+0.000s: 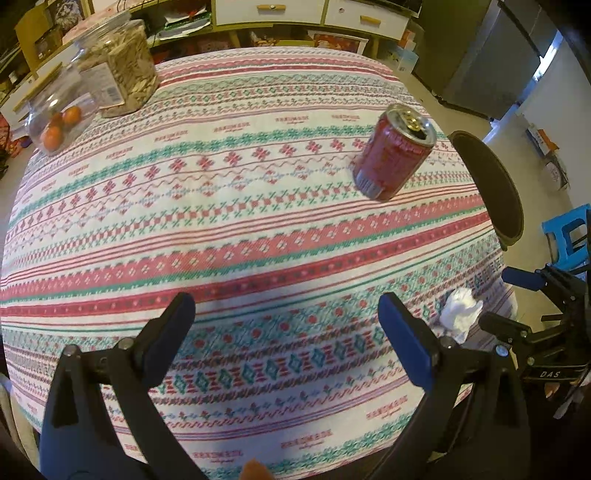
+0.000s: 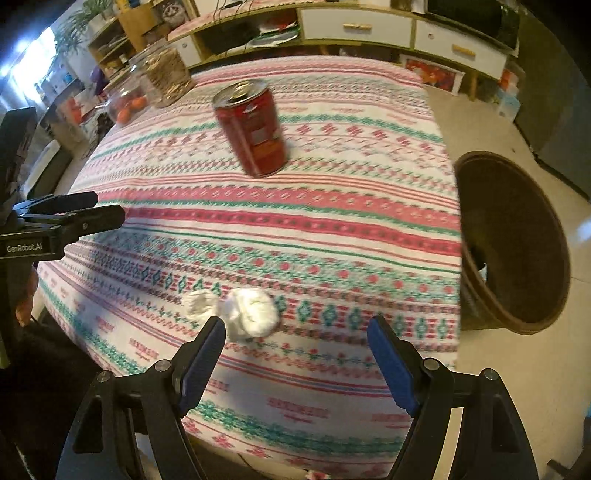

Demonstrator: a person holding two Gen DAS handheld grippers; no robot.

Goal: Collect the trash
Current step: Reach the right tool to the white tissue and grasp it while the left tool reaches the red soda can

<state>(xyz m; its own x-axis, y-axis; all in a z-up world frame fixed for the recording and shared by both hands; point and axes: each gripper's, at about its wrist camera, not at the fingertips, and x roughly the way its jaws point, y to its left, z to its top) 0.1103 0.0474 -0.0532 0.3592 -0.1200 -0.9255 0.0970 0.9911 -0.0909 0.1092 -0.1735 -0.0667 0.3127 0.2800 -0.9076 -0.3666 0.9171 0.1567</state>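
Observation:
A red drink can (image 1: 395, 151) (image 2: 253, 125) stands upright, top opened, on the patterned tablecloth (image 1: 258, 229). Crumpled white tissue (image 2: 251, 312) (image 1: 460, 310) lies near the table's near right edge, with a smaller wad (image 2: 199, 301) beside it. A dark round bin (image 2: 513, 240) (image 1: 491, 184) stands on the floor just off the table's right edge. My right gripper (image 2: 295, 323) (image 1: 509, 301) hovers open just short of the tissue, which sits ahead of its left finger. My left gripper (image 1: 286, 301) (image 2: 109, 206) is open over bare cloth, holding nothing, with the can far ahead to its right.
At the far left corner of the table stand a clear jar of seeds (image 1: 122, 74) and a clear container with oranges (image 1: 59, 122). A low cabinet with white drawers (image 1: 273, 11) runs behind the table. A blue stool (image 1: 565, 236) is on the floor at right.

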